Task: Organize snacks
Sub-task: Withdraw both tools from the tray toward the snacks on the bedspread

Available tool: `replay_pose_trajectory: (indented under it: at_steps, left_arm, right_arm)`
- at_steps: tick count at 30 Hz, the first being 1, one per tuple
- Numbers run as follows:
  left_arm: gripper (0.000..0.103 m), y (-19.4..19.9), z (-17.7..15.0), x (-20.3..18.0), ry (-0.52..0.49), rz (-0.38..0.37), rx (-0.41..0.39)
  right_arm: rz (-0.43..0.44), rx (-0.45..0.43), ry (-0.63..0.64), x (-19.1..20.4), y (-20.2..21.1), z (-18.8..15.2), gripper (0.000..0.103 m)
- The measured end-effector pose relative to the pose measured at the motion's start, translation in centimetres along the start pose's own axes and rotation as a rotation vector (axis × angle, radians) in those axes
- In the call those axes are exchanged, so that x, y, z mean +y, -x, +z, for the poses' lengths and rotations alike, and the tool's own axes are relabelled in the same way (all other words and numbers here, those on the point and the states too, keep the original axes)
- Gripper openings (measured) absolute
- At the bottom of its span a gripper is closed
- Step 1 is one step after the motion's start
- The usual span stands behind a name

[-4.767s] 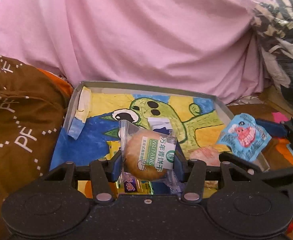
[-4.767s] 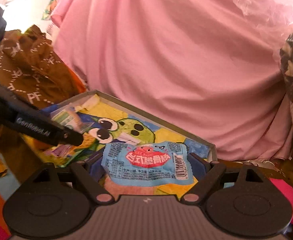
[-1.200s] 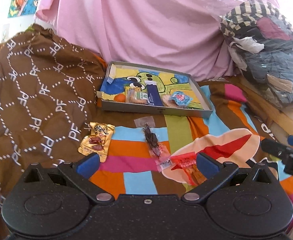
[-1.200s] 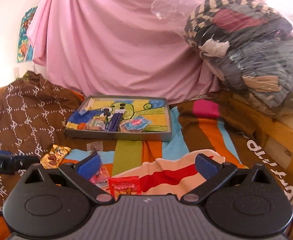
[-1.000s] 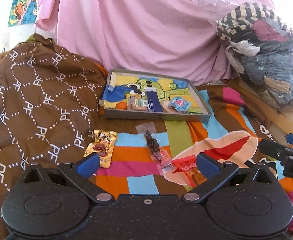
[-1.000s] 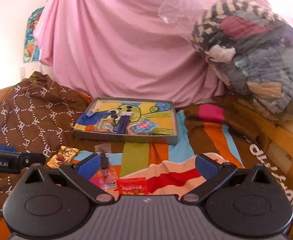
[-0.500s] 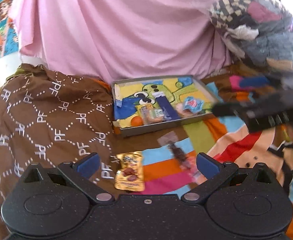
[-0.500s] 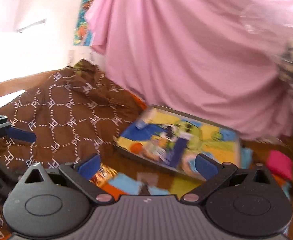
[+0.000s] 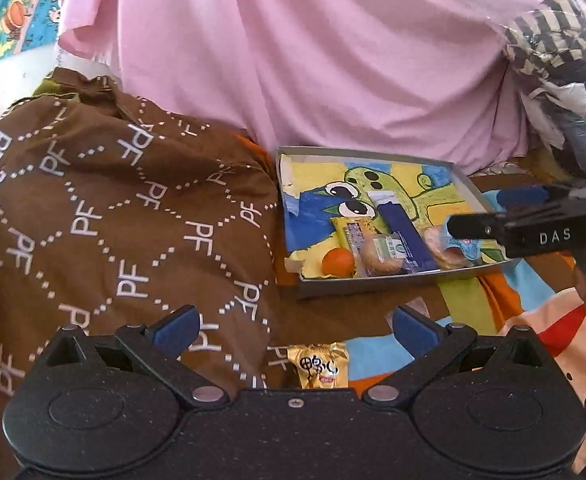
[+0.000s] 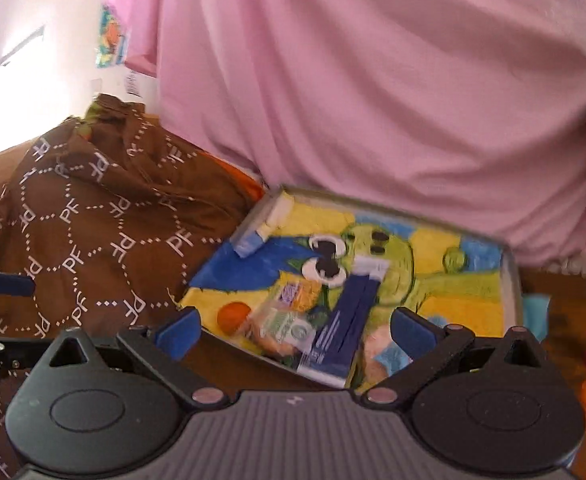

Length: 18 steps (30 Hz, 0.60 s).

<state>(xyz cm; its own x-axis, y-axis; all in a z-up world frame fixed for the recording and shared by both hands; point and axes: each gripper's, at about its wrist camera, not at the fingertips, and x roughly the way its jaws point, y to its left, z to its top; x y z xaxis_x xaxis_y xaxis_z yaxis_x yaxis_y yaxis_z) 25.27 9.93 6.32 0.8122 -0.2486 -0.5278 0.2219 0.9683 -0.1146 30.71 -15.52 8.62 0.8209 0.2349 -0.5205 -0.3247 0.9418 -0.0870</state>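
The cartoon-printed tray (image 9: 373, 282) lies on the bedspread and holds an orange ball (image 9: 337, 262), a round biscuit packet (image 9: 385, 250), a long dark-blue packet (image 9: 403, 236) and a light-blue packet (image 9: 459, 246). A gold snack packet (image 9: 319, 368) lies on the blanket just below my open, empty left gripper (image 9: 293, 326). My right gripper (image 10: 295, 330) is open and empty, hovering over the tray's (image 10: 373, 205) front edge near the blue packet (image 10: 353, 320). In the left wrist view it (image 9: 479, 212) reaches in from the right.
A brown "PF" patterned blanket (image 9: 113, 220) is heaped left of the tray. A pink sheet (image 9: 313, 60) hangs behind it. Bagged clothes (image 9: 565, 60) pile up at the back right. The striped bedspread (image 9: 533, 320) runs right of the gold packet.
Both grippers swung left and came closer, still open. The gold packet now sits just below the left fingers. The right gripper went from back over the bedspread to the tray's front edge.
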Motion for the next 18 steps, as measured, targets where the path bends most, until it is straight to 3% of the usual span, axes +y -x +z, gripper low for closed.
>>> replay_pose_trajectory:
  at_steps: [11,18]
  left_arm:
    - [0.102,-4.2,1.5,-0.9,-0.035,-0.012,0.095]
    - [0.102,-5.3,-0.9,-3.1,0.011,-0.049,0.114]
  right_arm:
    - [0.047,-0.074,-0.006,-0.6,-1.1,-2.5,0.103]
    - [-0.035,0.021,-0.028,0.4,3.1,-8.3,0.103]
